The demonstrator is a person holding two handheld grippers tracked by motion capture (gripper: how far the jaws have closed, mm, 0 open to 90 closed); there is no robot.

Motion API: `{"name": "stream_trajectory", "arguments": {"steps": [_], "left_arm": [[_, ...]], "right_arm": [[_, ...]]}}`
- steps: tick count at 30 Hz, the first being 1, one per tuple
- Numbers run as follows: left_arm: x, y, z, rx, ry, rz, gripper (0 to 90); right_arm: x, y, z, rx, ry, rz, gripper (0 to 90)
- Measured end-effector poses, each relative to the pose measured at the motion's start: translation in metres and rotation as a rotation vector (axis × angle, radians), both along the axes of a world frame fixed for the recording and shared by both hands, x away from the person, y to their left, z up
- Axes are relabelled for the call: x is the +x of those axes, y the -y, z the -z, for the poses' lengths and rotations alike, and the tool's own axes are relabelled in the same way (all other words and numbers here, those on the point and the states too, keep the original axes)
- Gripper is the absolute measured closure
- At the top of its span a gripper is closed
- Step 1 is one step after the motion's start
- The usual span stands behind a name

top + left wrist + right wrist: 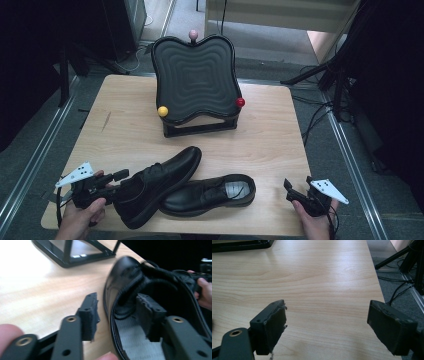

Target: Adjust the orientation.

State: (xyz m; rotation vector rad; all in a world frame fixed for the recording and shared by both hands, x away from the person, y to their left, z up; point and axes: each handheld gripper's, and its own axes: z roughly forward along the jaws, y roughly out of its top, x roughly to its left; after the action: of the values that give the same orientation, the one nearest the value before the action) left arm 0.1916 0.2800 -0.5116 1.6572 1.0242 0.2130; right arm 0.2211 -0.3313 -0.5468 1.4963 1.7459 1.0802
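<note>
Two black leather lace-up shoes lie at the front of the wooden table (125, 125). The left shoe (155, 180) points its toe to the far right and rests against the right shoe (200, 199), which lies crosswise and shows a grey insole. My left gripper (116, 181) is at the left shoe's heel. In the left gripper view it (117, 302) is open, with one jaw outside the shoe (125, 272) and the other inside its opening, astride the collar. My right gripper (298, 183) (327, 312) is open over bare wood near the front right corner, holding nothing.
A black wavy tilted board (195, 75) on a frame stands at the back centre, with pink (193, 34), yellow (162, 111) and red (240, 102) balls on its rim. Its base (75, 252) is beyond the shoe. Cables and stand legs (402, 265) lie past the table's right edge.
</note>
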Motion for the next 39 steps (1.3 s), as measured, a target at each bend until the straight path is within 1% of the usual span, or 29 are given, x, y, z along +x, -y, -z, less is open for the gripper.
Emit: {"name": "stream_trajectory", "arguments": {"steps": [2,3,4,5,7,8,9,11,12,13,16,17,20,21,22,23,25,26,27,28,29,30,31,32,33,34,35,37,39], "left_arm": [[0.002,0.000,0.000,0.000,0.002,0.005,61.2],[0.005,-0.002,0.001,-0.015,-0.010,0.045,64.8],[0.005,-0.002,0.001,-0.015,-0.010,0.045,65.7],[0.007,-0.003,0.002,0.011,-0.024,0.073,66.1],[0.008,-0.001,0.004,0.078,-0.033,0.086,66.9],[0.009,0.000,0.005,0.103,-0.042,0.092,66.9],[0.010,0.000,0.007,0.111,-0.049,0.099,67.3],[0.013,-0.002,0.009,0.079,-0.061,0.098,68.6],[0.016,-0.002,0.009,0.074,-0.068,0.096,69.0],[0.018,-0.002,0.008,0.074,-0.080,0.100,69.1],[0.024,-0.002,0.004,0.045,-0.131,0.095,69.2],[0.026,-0.002,0.004,0.036,-0.137,0.100,69.0],[0.028,-0.001,0.005,0.038,-0.123,0.114,70.6],[0.028,-0.002,0.005,0.032,-0.126,0.119,71.2],[0.028,-0.001,0.005,0.032,-0.122,0.125,72.6],[0.027,0.000,0.005,0.039,-0.111,0.136,76.6],[0.025,0.002,0.003,0.077,-0.096,0.121,84.9],[0.024,0.003,0.002,0.081,-0.102,0.116,87.0],[0.023,0.004,0.001,0.094,-0.095,0.106,87.6],[0.023,0.004,0.001,0.094,-0.095,0.106,88.0],[0.018,0.005,0.000,0.105,-0.078,0.085,88.2],[0.018,0.005,0.000,0.105,-0.078,0.085,88.4],[0.012,0.003,-0.003,0.109,-0.051,0.053,88.6],[0.012,0.003,-0.003,0.109,-0.051,0.053,88.7],[0.008,0.001,-0.005,0.107,-0.039,0.036,88.7],[0.004,-0.001,-0.007,0.117,-0.028,0.019,88.8],[-0.006,-0.003,-0.009,0.192,0.006,-0.036,88.8],[-0.014,-0.014,-0.009,0.164,0.007,-0.072,88.9],[-0.021,-0.025,-0.009,0.165,-0.002,-0.105,88.9]], "right_arm": [[0.000,0.000,0.000,-0.001,0.000,0.000,15.8],[0.000,0.000,0.000,0.000,0.001,0.001,15.8],[0.000,0.000,0.000,-0.001,0.003,0.001,15.8],[0.000,0.000,0.000,0.001,0.002,0.002,15.8],[0.000,0.000,0.000,0.001,0.004,0.000,15.8],[0.000,0.001,0.000,0.002,0.003,0.000,15.8],[0.000,0.001,0.000,0.003,0.002,0.001,15.8],[0.000,0.000,0.000,0.004,-0.001,0.002,15.8],[0.000,0.000,0.000,0.004,-0.001,0.002,15.8],[0.000,0.000,0.000,0.004,-0.002,0.004,15.8],[0.001,0.000,0.000,0.006,-0.004,0.007,15.9],[0.001,0.001,0.000,0.006,-0.004,0.008,15.9],[0.001,0.000,0.000,0.005,-0.004,0.008,16.2],[0.001,0.000,0.000,0.004,-0.004,0.008,16.3],[0.001,0.000,0.000,0.005,-0.005,0.008,16.3],[0.001,0.000,0.000,0.006,-0.005,0.008,16.3],[0.001,0.000,0.000,0.005,-0.005,0.008,16.4],[0.001,0.000,0.000,0.006,-0.006,0.007,16.4],[0.001,0.000,0.000,0.006,-0.006,0.007,16.4],[0.001,0.000,0.000,0.006,-0.006,0.007,16.4],[0.001,0.000,0.000,0.005,-0.007,0.006,16.5],[0.001,0.000,0.000,0.006,-0.009,0.005,16.5],[0.001,0.000,0.000,0.006,-0.008,0.004,16.5],[0.001,0.000,0.000,0.006,-0.008,0.004,16.5],[0.001,0.000,0.000,0.007,-0.009,0.004,16.5],[0.001,0.000,0.000,0.007,-0.010,0.003,16.5],[0.002,0.001,0.000,0.007,-0.011,0.002,16.5],[0.002,0.001,0.000,0.003,-0.011,0.002,16.6],[0.002,0.001,0.000,0.006,-0.013,0.002,16.6]]}}
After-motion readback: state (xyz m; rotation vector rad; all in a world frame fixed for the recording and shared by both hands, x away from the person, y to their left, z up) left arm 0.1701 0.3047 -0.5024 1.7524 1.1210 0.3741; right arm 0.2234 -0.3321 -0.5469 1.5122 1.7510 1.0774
